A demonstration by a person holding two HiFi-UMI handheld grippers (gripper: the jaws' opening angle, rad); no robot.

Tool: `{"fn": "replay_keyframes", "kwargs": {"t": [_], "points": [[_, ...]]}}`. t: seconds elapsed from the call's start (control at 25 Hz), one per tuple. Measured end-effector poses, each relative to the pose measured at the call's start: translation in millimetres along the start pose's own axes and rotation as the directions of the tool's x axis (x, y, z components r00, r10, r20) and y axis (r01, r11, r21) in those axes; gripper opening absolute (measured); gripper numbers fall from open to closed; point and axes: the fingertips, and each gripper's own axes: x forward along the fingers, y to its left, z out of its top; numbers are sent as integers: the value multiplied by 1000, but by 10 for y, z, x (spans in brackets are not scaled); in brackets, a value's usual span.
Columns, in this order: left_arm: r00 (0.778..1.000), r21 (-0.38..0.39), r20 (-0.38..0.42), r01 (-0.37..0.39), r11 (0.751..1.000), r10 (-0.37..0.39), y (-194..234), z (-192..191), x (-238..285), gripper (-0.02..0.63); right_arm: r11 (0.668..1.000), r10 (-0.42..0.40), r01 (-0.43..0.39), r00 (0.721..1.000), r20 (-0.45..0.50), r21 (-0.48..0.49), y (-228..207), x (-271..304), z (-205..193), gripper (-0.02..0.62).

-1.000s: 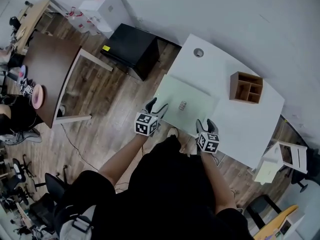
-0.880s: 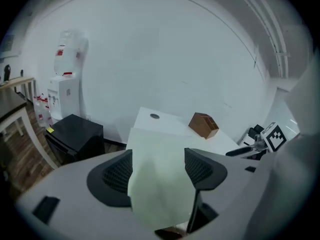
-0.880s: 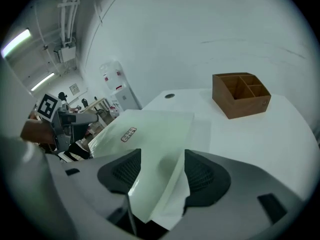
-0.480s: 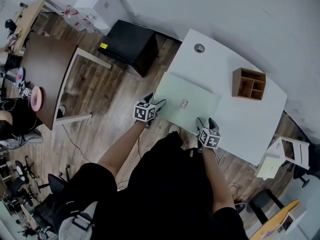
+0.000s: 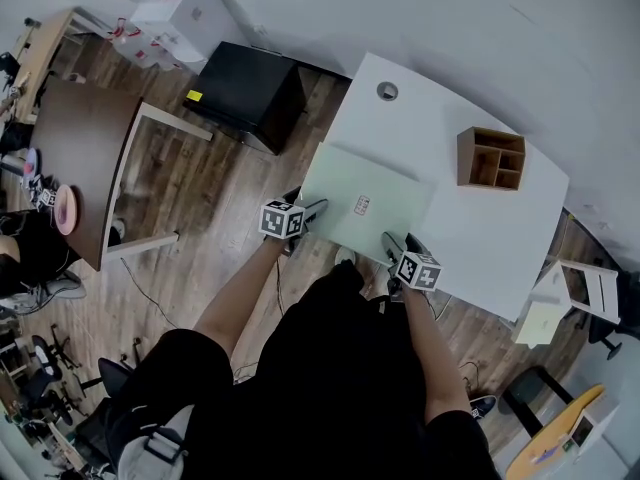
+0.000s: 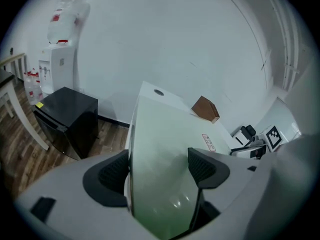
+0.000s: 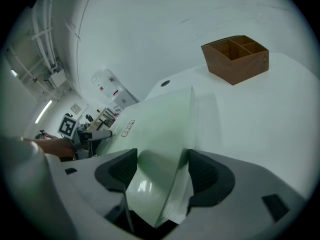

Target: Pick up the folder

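Observation:
A pale green folder with a small label lies flat on the white table, near the table's front edge. My left gripper is at the folder's near left corner and my right gripper at its near right corner. In the left gripper view the folder runs between the wide jaws of the left gripper. In the right gripper view the folder's corner sits between the spread jaws of the right gripper. Both pairs of jaws have just been opening; the pads do not press the folder.
A brown wooden organizer stands at the table's back right, beyond the folder. A round cable hole is at the far corner. A black cabinet and a dark brown table stand on the wood floor to the left.
Both grippers have sunk toward the table and closed in on the folder's near corners. The folder lies where it was.

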Motion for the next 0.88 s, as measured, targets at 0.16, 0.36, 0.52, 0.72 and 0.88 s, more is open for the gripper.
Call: {"fn": "replay_keyframes", "kwargs": {"t": [0.16,0.36,0.52,0.72,0.88], "points": [[999,-91,-16,41,995,-42,25,-46,37,371,1000,-7,7,1000,4,4,-26,29,-12,310],[997,-175,-12,71,982,-74,42,-61,54,383,998,17,-17,1000,-2,55,-63,86,-50,316],[999,-144,1,43,989,-44,37,-55,38,383,999,22,-22,1000,-8,50,-52,75,-29,318],[999,-92,40,9,996,-5,-18,-12,-26,382,999,6,-5,1000,-8,44,-41,22,-6,316],[993,-50,120,11,999,-5,-188,122,-166,382,1000,14,-13,999,43,-13,30,-178,156,316]]}}
